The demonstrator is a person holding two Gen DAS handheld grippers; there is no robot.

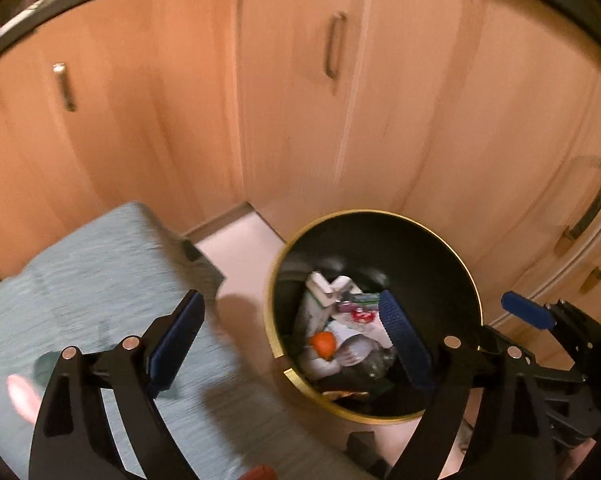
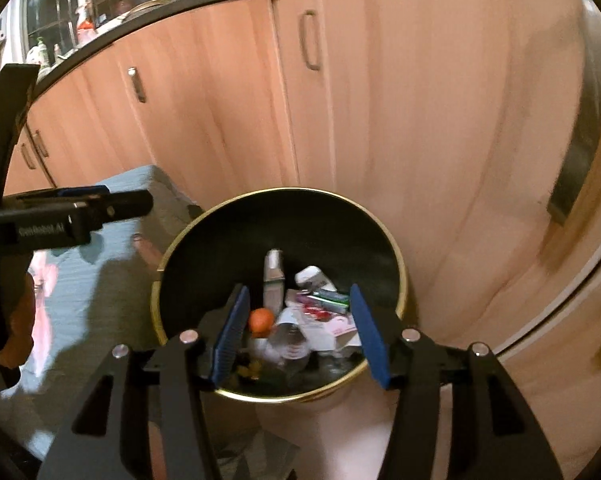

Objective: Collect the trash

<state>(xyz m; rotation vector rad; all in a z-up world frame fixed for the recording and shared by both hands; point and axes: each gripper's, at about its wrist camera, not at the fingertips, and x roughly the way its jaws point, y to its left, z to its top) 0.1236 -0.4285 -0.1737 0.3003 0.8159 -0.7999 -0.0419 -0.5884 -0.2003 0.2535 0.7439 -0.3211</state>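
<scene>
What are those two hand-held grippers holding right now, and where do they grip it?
Nothing. The left hand-held gripper and the right hand-held gripper both stand open and empty above the trash bin; the trash lies inside it.

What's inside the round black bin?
The bin holds trash: an orange ball-like thing, a white carton, wrappers and a clear bottle. Whatever lies underneath them is covered.
</scene>
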